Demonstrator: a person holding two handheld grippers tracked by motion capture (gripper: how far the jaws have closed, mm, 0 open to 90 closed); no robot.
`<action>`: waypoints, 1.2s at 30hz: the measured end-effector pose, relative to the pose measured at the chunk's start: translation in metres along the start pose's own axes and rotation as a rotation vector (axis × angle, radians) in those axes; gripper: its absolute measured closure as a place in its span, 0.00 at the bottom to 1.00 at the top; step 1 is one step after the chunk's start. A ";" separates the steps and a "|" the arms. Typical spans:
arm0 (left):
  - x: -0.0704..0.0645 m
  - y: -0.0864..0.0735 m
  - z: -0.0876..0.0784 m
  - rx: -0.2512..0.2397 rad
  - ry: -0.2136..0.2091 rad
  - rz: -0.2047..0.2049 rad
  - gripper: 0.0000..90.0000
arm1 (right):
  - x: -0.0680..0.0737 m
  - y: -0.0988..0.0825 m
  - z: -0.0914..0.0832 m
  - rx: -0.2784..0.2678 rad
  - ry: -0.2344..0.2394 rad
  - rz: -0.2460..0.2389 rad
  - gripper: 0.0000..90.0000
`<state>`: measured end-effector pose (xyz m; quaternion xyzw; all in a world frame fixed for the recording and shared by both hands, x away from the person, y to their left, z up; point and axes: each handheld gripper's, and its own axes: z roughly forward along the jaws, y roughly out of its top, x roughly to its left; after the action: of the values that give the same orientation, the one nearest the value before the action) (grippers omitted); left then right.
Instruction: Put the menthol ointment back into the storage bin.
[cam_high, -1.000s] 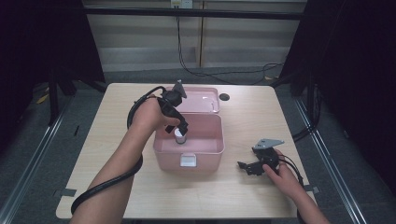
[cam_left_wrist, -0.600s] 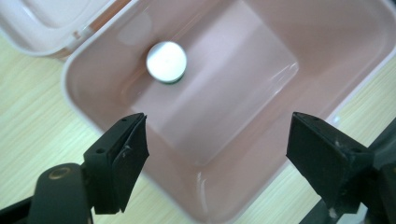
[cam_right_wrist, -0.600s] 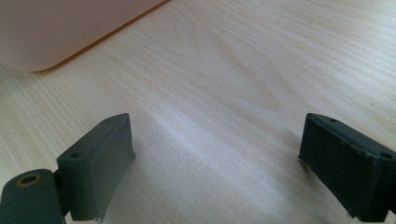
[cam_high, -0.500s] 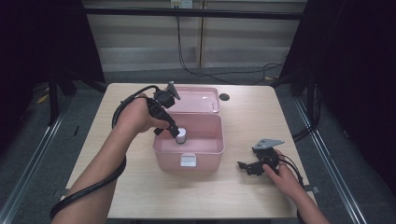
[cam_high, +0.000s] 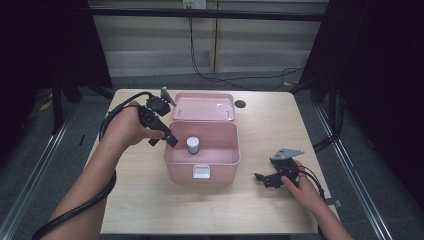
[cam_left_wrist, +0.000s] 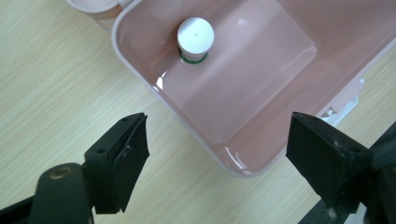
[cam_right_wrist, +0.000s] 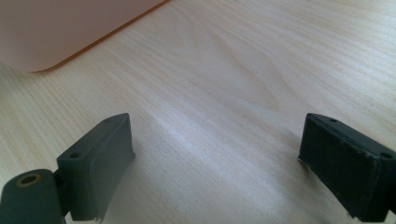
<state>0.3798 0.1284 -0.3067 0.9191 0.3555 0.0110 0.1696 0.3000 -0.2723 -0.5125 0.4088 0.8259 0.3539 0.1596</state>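
The white-capped bottle stands in the pink box; the left gripper, jaws apart and empty, hovers beside it. Closing the lid likely follows. The right gripper rests open.

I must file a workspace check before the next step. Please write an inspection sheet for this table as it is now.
Surface: pale wooden table, no spills seen.
Job's things: pink box open, lid laid back behind it; white-capped bottle upright inside.
Clutter: small dark round spot near the far edge; cannot tell what it is.
Grippers: left gripper open, empty, beside the box's left rim; right gripper open, empty, on the table right of the box.
Cables: black cable loops from the left gripper.
Surroundings: dark curtains, cables on floor.
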 end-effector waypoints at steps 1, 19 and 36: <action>0.001 -0.003 -0.001 -0.008 -0.003 0.001 0.23 | 0.000 0.000 0.000 0.000 0.000 0.000 0.10; 0.026 -0.047 0.000 -0.013 0.020 -0.073 0.23 | 0.000 0.000 0.000 0.000 0.000 0.001 0.10; 0.044 -0.086 0.048 -0.020 -0.010 -0.161 0.23 | 0.000 0.000 0.000 0.002 0.001 0.000 0.10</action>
<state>0.3635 0.2019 -0.3841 0.8858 0.4273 -0.0036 0.1811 0.2998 -0.2724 -0.5124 0.4088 0.8265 0.3530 0.1588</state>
